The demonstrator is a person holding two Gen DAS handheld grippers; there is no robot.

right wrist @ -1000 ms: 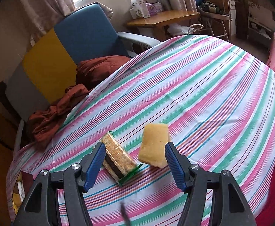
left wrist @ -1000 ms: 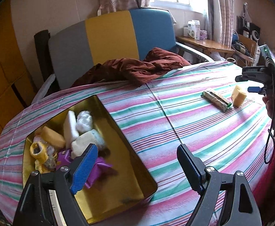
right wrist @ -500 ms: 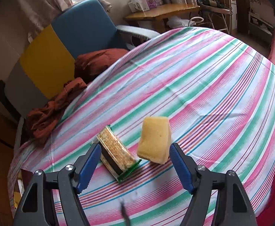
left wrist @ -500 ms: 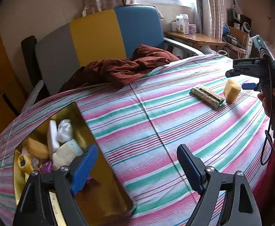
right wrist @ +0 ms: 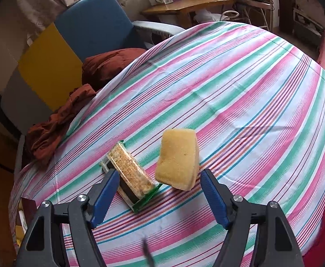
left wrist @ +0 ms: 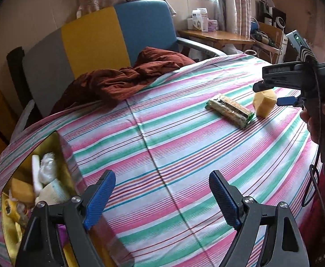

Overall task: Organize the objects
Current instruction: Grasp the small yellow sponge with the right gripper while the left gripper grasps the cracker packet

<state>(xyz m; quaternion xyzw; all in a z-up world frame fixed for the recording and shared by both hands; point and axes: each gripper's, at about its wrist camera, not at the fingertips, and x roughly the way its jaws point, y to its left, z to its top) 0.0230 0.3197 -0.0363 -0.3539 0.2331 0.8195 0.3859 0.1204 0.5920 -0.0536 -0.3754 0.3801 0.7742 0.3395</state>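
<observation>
A yellow sponge (right wrist: pixel 178 158) stands on edge on the striped tablecloth, beside a long clear packet (right wrist: pixel 129 173) with green ends. My right gripper (right wrist: pixel 159 175) hovers open just short of both; its pads touch neither. The left wrist view shows the same sponge (left wrist: pixel 264 102) and packet (left wrist: pixel 229 110) at the far right, with the right gripper (left wrist: pixel 271 93) over them. My left gripper (left wrist: pixel 161 178) is open and empty above bare cloth. A gold tin (left wrist: pixel 47 141) at the left edge holds several small items.
A rust-brown cloth (left wrist: pixel 127 77) is heaped at the table's far edge against a grey, yellow and blue chair (left wrist: pixel 95 37). A wooden side table (left wrist: pixel 215 36) with boxes stands by the window. A person's hand (left wrist: pixel 311 120) holds the right gripper.
My left gripper has swung right, away from the tin, which has slid toward the left edge of its view. The right gripper's jaws have widened, and the sponge and packet look closer.
</observation>
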